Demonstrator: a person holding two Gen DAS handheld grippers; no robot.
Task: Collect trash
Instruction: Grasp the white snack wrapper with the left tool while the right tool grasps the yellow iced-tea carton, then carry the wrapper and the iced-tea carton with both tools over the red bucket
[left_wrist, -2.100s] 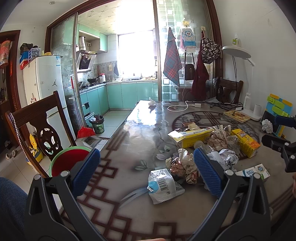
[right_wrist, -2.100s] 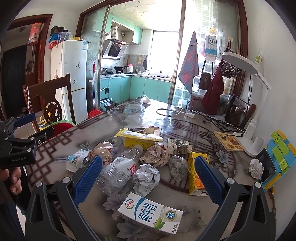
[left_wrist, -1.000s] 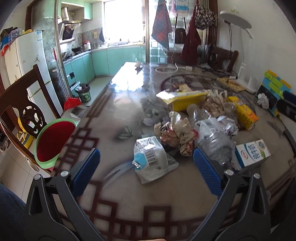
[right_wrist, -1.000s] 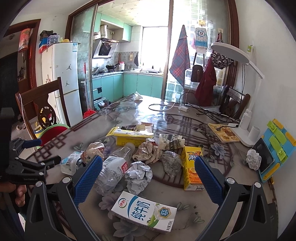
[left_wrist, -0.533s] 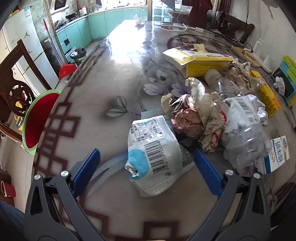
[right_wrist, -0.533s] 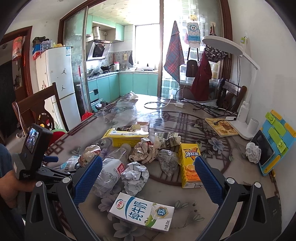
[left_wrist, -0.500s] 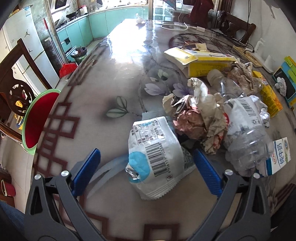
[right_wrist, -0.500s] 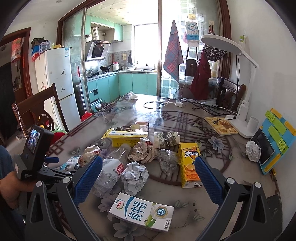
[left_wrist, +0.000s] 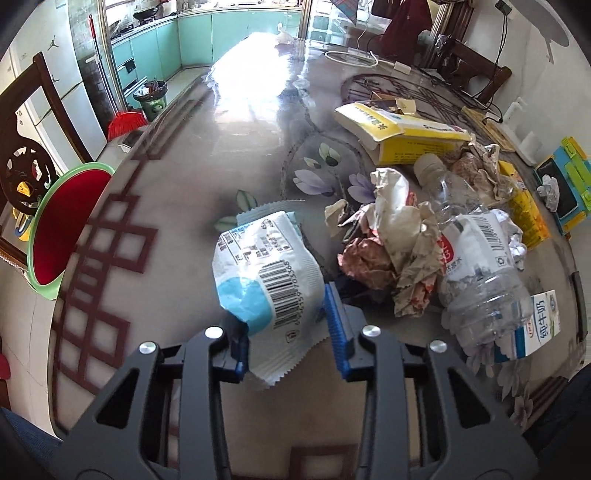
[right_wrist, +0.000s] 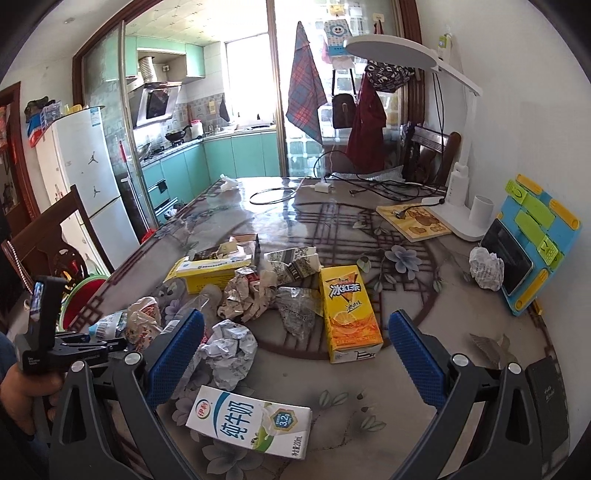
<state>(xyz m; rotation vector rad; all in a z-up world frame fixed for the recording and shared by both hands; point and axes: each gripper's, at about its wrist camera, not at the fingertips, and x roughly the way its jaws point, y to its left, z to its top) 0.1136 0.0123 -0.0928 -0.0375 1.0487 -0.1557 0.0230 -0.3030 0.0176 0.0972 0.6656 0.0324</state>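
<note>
My left gripper (left_wrist: 286, 325) is shut on a white and blue snack wrapper (left_wrist: 264, 273) with a barcode, at the near edge of the table. Beside it lie crumpled paper (left_wrist: 391, 236), a crushed clear plastic bottle (left_wrist: 476, 280) and a milk carton (left_wrist: 532, 325). My right gripper (right_wrist: 293, 354) is open and empty above the table, over a milk carton (right_wrist: 251, 419), a crumpled paper ball (right_wrist: 231, 349) and a yellow drink carton (right_wrist: 347, 314). The left gripper (right_wrist: 88, 345) shows at the left of the right wrist view.
A red basin with a green rim (left_wrist: 55, 229) sits on a chair left of the table. A yellow box (left_wrist: 402, 136), a desk lamp (right_wrist: 458, 206), a phone stand (right_wrist: 528, 243), a book (right_wrist: 413, 221) and cables (right_wrist: 280, 195) are on the table.
My left gripper dropped to the table, moved in on the snack wrapper and closed on it. The right gripper drew back a little and stayed open.
</note>
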